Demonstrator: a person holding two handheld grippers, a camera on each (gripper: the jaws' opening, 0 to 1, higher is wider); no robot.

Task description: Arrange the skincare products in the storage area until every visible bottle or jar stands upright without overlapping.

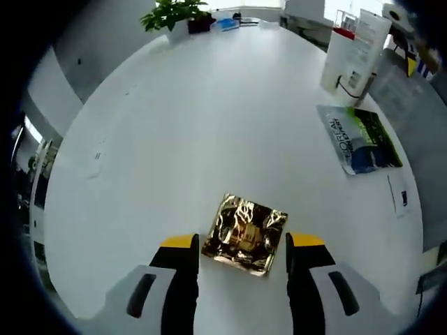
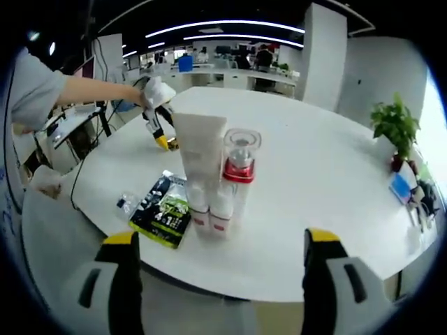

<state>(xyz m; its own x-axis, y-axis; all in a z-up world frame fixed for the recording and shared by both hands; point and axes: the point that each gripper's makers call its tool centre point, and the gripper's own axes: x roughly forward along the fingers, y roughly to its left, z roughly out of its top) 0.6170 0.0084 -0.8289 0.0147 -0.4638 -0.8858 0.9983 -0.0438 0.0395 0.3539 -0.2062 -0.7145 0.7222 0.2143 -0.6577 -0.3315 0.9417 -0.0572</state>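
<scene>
The left gripper [image 1: 241, 246] straddled a gold foil sachet [image 1: 244, 234] (jaws apart); the right gripper [image 2: 220, 246], also spread, faced 2 upright tubes [image 2: 202, 174].

white table [image 1: 209, 125] carries gold foil packet [image 1: 244, 234], green sachet [image 1: 363, 139], white tubes [image 2: 202, 167].

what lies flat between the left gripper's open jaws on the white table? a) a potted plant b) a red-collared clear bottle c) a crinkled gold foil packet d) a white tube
c: the crinkled gold foil packet lies flat on the white table, just ahead of the open left gripper.
</scene>
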